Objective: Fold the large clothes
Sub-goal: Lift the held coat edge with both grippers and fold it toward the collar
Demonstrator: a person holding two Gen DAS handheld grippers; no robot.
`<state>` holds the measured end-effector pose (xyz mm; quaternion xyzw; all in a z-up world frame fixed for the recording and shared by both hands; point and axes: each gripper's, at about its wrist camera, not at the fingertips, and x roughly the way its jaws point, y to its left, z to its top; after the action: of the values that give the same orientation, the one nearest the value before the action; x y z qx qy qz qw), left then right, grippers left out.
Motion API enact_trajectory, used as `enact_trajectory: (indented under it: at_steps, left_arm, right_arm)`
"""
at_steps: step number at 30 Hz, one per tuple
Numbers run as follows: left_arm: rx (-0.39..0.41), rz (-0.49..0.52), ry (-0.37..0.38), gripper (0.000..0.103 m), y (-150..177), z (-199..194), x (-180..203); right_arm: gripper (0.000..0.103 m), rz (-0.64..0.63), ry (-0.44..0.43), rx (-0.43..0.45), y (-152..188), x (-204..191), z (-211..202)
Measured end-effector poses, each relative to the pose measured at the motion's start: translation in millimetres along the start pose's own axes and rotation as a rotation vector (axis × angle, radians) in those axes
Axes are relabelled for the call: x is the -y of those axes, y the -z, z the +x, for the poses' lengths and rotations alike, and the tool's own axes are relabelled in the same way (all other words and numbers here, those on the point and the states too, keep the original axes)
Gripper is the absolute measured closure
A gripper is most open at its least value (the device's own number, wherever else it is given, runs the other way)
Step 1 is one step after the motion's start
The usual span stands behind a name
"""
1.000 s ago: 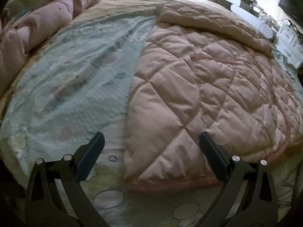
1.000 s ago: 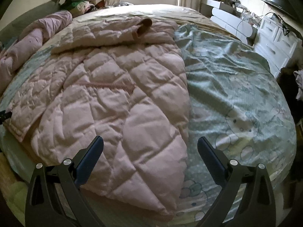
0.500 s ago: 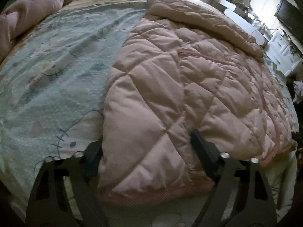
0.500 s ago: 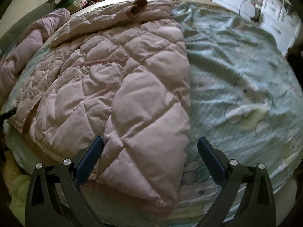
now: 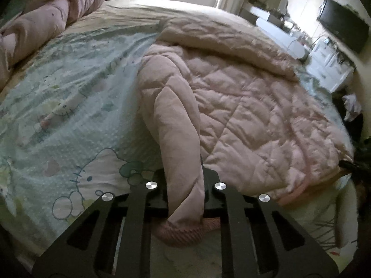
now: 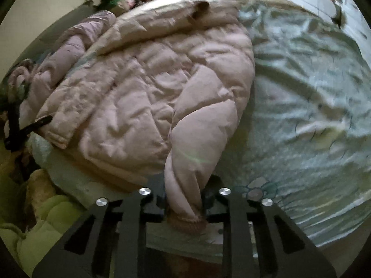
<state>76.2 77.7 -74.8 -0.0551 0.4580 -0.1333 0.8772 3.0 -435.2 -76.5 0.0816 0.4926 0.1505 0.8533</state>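
Left wrist view: you are holding the left gripper (image 5: 184, 199) with its jaws, which have just been closing, clamped on a bunched fold at the near hem of the pale pink quilted puffer jacket (image 5: 255, 106). The pinched fold is rising from the fingers as a ridge, while the rest of the jacket is lying spread across the bed's pale green cartoon-print sheet (image 5: 69, 97). A rolled pink duvet (image 5: 39, 25) is lying along the sheet's far left edge.

Right wrist view: you are holding the right gripper (image 6: 185, 202) with its jaws, likewise just closed in, clamped on the jacket's other near hem corner (image 6: 187, 217). The ribbed hem edge is showing below the fingers. The other gripper's black finger (image 6: 39, 122) is touching the jacket's far left corner. A light green padded cloth (image 6: 46, 217) is lying low at the left, beside the bed.
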Motion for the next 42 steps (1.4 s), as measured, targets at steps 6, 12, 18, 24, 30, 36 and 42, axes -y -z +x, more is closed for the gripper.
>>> enact_trajectory:
  at_steps: [6,12,18,24,30,36,42]
  left_arm:
    - [0.078,0.007,0.052,0.095,-17,-35,11]
    - [0.180,0.025,0.069,0.095,-67,-56,25]
    - [0.245,0.025,0.047,0.095,-123,-56,24]
    - [0.271,0.019,0.022,0.095,-171,-44,22]
    - [0.292,0.035,-0.008,0.095,-206,-32,29]
    - [0.293,0.071,-0.054,0.095,-232,-16,37]
    - [0.284,0.087,-0.115,0.095,-257,14,33]
  right_arm:
    - [0.087,-0.027,-0.056,0.171,-30,-8,-54]
    - [0.087,-0.026,-0.092,0.318,-81,-7,-78]
    - [0.088,0.015,-0.077,0.432,-140,8,-85]
    - [0.088,0.018,-0.052,0.463,-189,18,-80]
    - [0.088,0.036,-0.022,0.472,-222,30,-66]
    - [0.088,0.066,-0.005,0.469,-249,46,-51]
    - [0.088,0.118,0.006,0.455,-280,64,-27]
